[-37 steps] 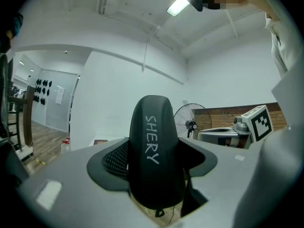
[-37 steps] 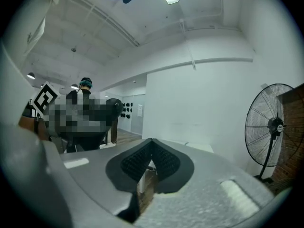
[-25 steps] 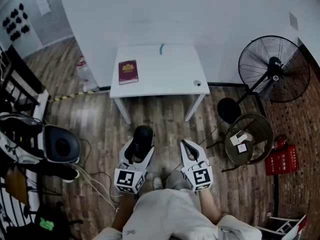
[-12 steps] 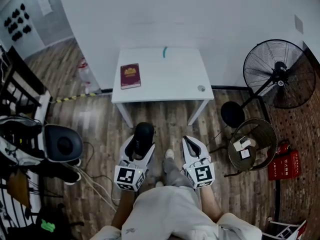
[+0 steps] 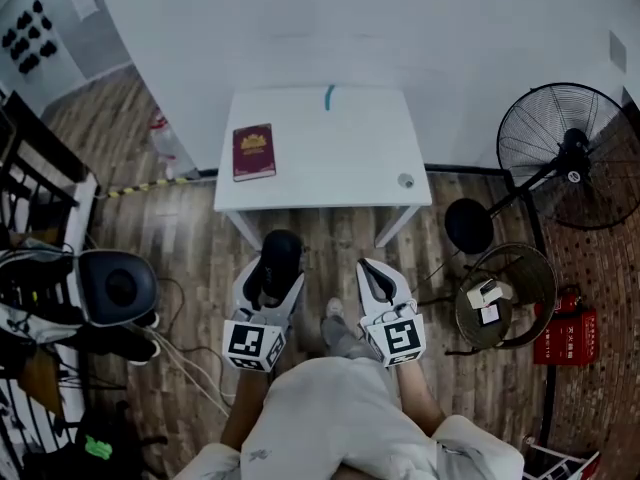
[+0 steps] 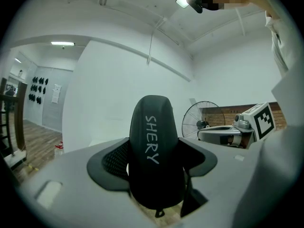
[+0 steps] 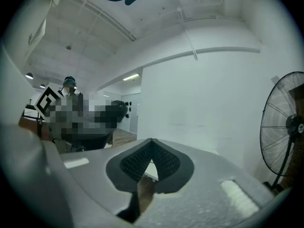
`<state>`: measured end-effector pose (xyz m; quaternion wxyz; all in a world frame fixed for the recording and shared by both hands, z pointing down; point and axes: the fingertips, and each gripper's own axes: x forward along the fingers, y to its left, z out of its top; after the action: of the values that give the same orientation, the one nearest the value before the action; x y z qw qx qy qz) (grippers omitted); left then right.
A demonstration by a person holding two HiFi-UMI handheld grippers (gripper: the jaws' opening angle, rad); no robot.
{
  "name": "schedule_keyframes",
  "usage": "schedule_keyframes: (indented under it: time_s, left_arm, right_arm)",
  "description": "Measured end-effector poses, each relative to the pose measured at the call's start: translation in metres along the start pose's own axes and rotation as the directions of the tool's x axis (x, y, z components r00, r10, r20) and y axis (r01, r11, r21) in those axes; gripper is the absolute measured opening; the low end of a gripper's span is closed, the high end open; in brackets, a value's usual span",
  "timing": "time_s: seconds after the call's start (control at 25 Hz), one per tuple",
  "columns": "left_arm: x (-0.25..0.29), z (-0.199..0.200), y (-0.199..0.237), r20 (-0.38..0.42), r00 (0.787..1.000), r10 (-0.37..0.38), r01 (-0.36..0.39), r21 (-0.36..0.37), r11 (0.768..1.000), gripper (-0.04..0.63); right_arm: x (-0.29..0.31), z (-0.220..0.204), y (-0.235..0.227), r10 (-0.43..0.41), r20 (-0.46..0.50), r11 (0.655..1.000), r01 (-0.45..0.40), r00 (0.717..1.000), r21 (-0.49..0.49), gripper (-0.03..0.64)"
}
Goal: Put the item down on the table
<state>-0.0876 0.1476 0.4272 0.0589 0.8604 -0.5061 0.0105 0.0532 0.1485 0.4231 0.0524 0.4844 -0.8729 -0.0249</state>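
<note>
My left gripper (image 5: 274, 265) is shut on a black oval case (image 5: 280, 258) with white lettering; in the left gripper view the case (image 6: 154, 151) stands upright between the textured pads and fills the gap. My right gripper (image 5: 371, 274) is shut with nothing in it; its pads (image 7: 164, 163) meet at the tips in the right gripper view. Both grippers hover over the wooden floor, just short of the white table (image 5: 330, 158) and level with its front edge.
A maroon book (image 5: 253, 152) lies on the table's left side, a small round object (image 5: 405, 181) near its right front corner, and a teal strip (image 5: 329, 96) at the back edge. A standing fan (image 5: 570, 158) and round stool (image 5: 505, 283) are to the right; a black bin (image 5: 115, 288) is left.
The view has shifted closer to the table and both grippers sit a little higher in the frame. The case stays in the left gripper's hold.
</note>
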Motion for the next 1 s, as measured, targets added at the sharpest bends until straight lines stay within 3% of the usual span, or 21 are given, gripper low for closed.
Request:
schedule_keyframes:
  time_s: [0.28, 1.0]
  left_arm:
    - [0.075, 0.013, 0.029, -0.03, 0.999, 0.038, -0.038, -0.004, 0.999, 0.336]
    - [0.195, 0.018, 0.052, -0.047, 0.996, 0.071, -0.071, 0.009, 0.997, 0.336]
  right_arm:
    - [0.068, 0.001, -0.054, 0.037, -0.022, 0.999, -0.036, 0.999, 0.039, 0.003]
    - [0.153, -0.005, -0.142, 0.099, -0.017, 0.994, -0.098, 0.995, 0.049, 0.003]
